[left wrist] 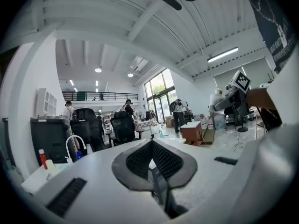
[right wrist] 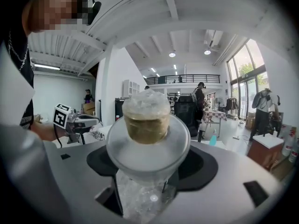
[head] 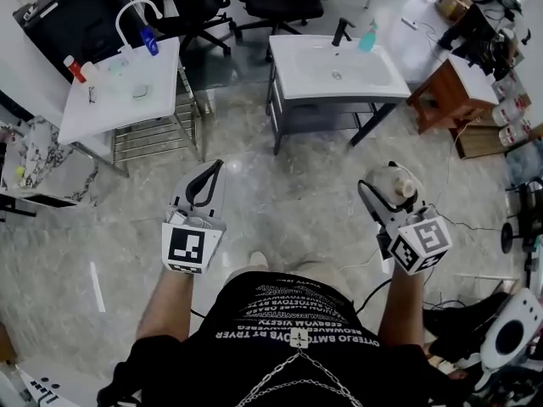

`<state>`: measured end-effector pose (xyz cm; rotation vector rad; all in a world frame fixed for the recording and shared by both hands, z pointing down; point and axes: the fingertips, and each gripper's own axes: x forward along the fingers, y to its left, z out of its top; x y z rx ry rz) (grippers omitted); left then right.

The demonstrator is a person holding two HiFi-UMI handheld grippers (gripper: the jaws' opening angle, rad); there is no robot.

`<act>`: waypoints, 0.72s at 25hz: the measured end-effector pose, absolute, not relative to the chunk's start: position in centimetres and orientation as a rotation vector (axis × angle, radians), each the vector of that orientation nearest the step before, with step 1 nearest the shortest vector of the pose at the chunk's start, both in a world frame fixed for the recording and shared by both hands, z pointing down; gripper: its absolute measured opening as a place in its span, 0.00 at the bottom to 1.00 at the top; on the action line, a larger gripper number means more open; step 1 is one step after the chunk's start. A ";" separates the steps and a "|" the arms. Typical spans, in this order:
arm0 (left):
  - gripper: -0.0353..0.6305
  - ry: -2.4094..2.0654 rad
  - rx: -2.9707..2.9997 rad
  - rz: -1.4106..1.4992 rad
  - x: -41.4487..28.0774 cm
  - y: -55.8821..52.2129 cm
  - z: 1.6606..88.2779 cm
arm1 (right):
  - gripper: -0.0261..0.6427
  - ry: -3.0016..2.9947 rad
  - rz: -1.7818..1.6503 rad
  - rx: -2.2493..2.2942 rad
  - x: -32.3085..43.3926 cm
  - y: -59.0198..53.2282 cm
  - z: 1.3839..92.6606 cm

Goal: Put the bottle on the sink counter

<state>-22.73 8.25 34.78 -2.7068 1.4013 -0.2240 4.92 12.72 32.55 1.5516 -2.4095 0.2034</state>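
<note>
- Because the clear bottle [right wrist: 147, 125] has to be carried over open floor, it sits clamped between the jaws of the right gripper [head: 389, 195]. The pads press its body from both sides below the shoulder, and its wrapped, cork-coloured stopper end points up.
- That grip low on the body probably keeps the base free, so it can be set down flat.
- With nothing to carry, the left gripper [left wrist: 152, 160] has its pads closed together on nothing. It is held level beside the right one, well apart from it.
- Ahead of both grippers and well apart from them stands a white sink counter [head: 373, 79] with a black tap [head: 341, 30] and a teal spray bottle [head: 367, 36].
- A second white washstand [head: 102, 113] lies ahead of the left gripper, off to its left; which one is meant I cannot tell.
- Judged so, the placing is not yet begun.
</note>
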 end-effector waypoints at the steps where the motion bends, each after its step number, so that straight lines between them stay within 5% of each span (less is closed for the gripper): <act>1: 0.06 1.409 -2.707 -0.222 -23.1 7.9 34.9 | 0.54 -2.409 0.202 1.552 4.8 12.2 32.5; 18: 0.06 1.480 -2.645 -0.280 -19.8 -2.9 35.3 | 0.54 -2.452 0.153 1.475 8.4 -1.1 33.6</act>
